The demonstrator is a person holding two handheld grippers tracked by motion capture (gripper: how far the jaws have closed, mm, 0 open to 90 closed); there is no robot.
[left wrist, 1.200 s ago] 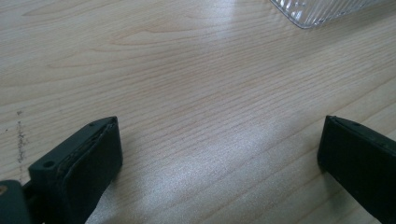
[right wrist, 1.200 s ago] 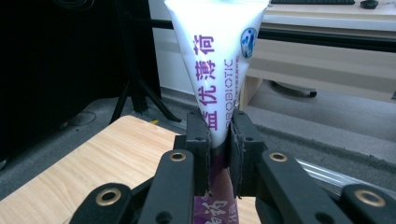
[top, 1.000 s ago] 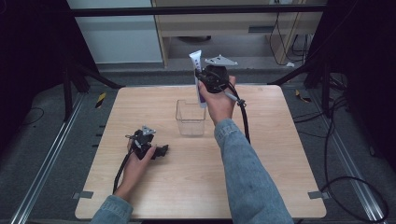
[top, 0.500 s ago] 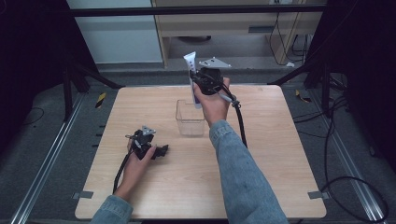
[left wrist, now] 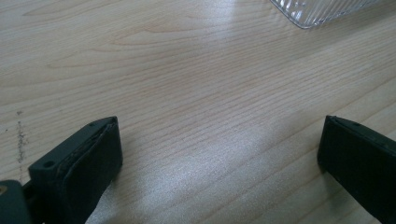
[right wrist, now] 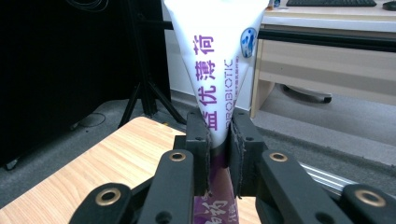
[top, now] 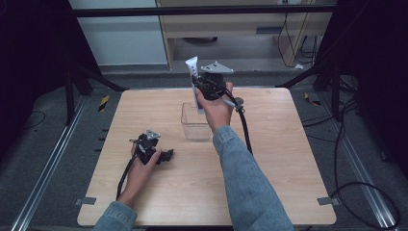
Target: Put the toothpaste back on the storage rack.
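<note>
High view: a light wooden table carries a clear plastic container near its far middle. The right gripper, raised in the person's right hand just above and behind the container, pinches a white tube that stands roughly upright, crimped end uppermost, its lower part overlapping the container's far rim; whether it touches the container cannot be told. The left gripper rests on the table in the left hand, well to the near left of the container, a black cable trailing back from it. Right gripper view: the jaws press on the tube at its narrowing, with the wide white body fanning out above them and a purple section below. Here the print is legible, as it is not from above: purple Chinese characters "益优薄荷" run lengthwise, beside the word "PROBIOTIC" and a small blue-and-white round emblem near one edge. Left gripper view: the jaws of the left gripper stand spread wide over bare wood grain with nothing between them, and a ribbed corner of the container shows at the top edge.
</note>
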